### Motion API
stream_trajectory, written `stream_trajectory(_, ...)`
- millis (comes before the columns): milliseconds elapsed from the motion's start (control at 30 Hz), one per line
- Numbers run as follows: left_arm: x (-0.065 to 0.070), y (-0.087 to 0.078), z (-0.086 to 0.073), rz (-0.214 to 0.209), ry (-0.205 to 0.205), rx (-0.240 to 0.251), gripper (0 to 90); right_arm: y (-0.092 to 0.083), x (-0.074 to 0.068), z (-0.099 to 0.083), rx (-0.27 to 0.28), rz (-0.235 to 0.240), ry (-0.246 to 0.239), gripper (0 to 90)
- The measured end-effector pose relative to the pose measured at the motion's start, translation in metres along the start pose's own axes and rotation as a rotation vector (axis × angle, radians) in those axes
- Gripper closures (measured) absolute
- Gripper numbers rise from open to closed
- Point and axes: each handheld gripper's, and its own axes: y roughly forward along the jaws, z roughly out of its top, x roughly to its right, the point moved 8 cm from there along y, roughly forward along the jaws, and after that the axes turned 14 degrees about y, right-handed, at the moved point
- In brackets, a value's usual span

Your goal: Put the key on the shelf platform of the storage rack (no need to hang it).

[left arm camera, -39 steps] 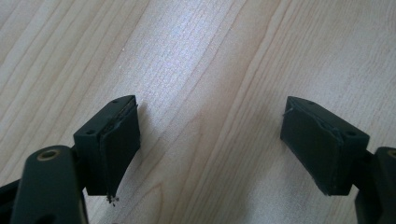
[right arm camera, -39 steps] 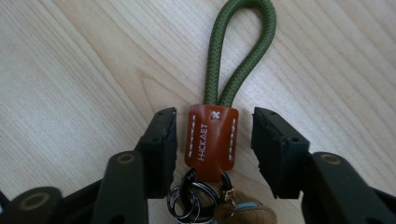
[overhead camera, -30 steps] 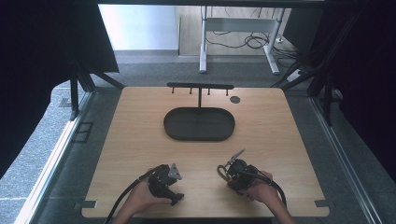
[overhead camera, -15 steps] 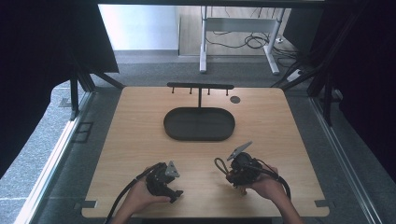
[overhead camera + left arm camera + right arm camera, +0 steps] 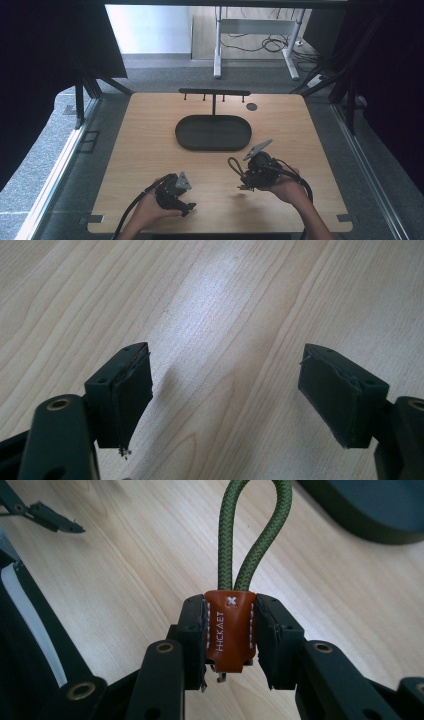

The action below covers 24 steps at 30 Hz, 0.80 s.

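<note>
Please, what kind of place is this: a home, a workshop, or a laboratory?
Probably a laboratory set up for recording. A bare wooden table stands between dark curtains, a person holds a gripper in each hand, and loose cables lie on the floor beyond under a desk frame.

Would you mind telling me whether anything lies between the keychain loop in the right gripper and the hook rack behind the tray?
The dark oval tray lies on the table between the keychain, clamped in the right gripper, and the hook rack; nothing else is visible there.

Right gripper (image 5: 230, 645) clamped on brown leather tab (image 5: 230, 630), green cord loop (image 5: 252, 535) (upward), wooden table (image 5: 125, 570).
</note>
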Motion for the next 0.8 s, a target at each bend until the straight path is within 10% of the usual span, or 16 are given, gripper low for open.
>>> stream_trajectory(800,0.001,-0.002,0.002,-0.002,0.006,0.01,22.3,-0.01,0.01,0.05,0.002,-0.011,-0.008,66.5)
